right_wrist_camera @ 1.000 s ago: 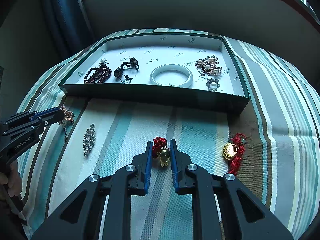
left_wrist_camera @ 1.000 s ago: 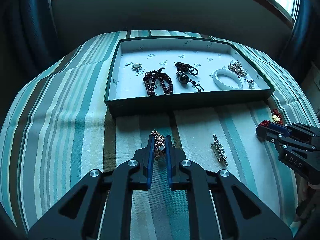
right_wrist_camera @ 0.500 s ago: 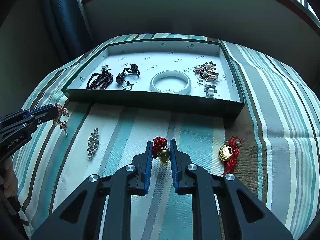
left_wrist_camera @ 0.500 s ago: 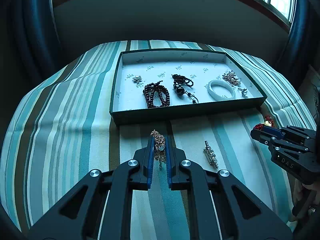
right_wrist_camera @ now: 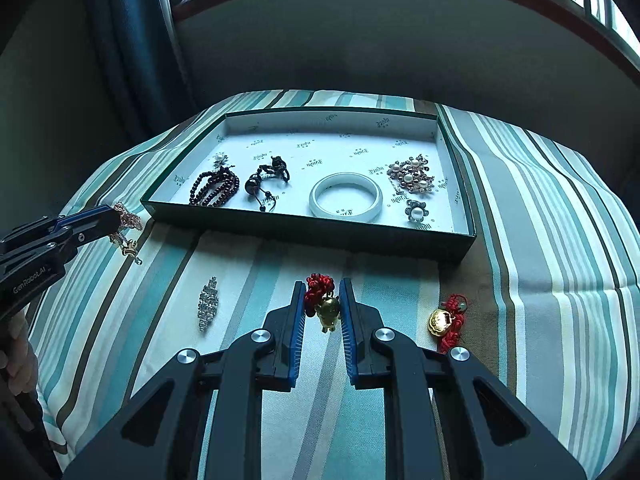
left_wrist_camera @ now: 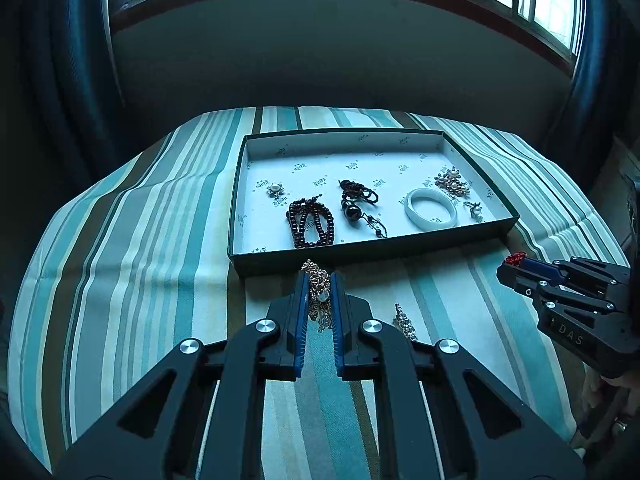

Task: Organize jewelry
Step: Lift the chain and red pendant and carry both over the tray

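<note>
Striped cloth (left_wrist_camera: pixel 160 280) covers the work surface, running to a dark wall under a window at the far side. On its far half sits a shallow green tray (right_wrist_camera: pixel 312 232) with a white printed lining.

Tray contents, left to right in the right wrist view: a small pearl stud (right_wrist_camera: pixel 219 157) at the far left; a dark bead strand (right_wrist_camera: pixel 216 188); a black corded pendant (right_wrist_camera: pixel 264 180); a white bangle (right_wrist_camera: pixel 346 198) lying flat; a pearl cluster brooch (right_wrist_camera: pixel 411 174); a small pearl flower (right_wrist_camera: pixel 417 212) near the right corner.

Left gripper (left_wrist_camera: pixel 320 280) is closed on a gold chain (left_wrist_camera: pixel 318 292), which hangs between its pads just short of the tray's near wall, clear of the cloth.

Right gripper (right_wrist_camera: pixel 323 292) is closed on a red-corded gold charm (right_wrist_camera: pixel 326 308), the charm dangling between the pads above the cloth.

Loose on the cloth near the tray: a crystal brooch (right_wrist_camera: pixel 208 308) to the left, and a second gold charm on red cord (right_wrist_camera: pixel 446 320) to the right, just beside the right gripper's finger.
</note>
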`<state>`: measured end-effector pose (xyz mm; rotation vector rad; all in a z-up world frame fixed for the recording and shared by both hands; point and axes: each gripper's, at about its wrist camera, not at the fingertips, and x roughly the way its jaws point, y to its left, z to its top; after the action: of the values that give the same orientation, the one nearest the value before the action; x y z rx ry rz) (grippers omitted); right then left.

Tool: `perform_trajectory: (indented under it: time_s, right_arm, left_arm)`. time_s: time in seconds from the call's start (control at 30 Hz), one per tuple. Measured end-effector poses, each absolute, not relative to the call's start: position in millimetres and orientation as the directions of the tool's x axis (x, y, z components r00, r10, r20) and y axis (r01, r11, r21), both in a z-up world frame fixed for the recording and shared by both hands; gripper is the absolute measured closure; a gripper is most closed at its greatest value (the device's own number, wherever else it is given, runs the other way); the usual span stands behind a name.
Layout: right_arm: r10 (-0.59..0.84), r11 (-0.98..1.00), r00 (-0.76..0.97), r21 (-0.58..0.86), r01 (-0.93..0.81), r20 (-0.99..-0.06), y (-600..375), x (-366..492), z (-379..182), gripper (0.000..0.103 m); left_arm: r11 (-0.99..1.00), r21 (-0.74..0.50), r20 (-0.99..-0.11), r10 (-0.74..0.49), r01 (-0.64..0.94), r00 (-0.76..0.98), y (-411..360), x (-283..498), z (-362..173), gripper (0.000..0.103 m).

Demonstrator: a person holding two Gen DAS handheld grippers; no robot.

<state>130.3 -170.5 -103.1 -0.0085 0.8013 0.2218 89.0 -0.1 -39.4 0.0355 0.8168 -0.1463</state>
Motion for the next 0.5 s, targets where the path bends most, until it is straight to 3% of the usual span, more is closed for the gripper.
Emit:
perform_trajectory:
  time_s: [0.5]
  right_arm:
    - [0.2, 0.976, 0.724, 0.069, -0.207, -0.66, -168.4, 134.5, -75.0, 0.086]
  left_arm:
    - [0.991, -0.023, -0.684, -0.111, 0.131, 0.721, 1.6, 94.6, -16.7, 0.093]
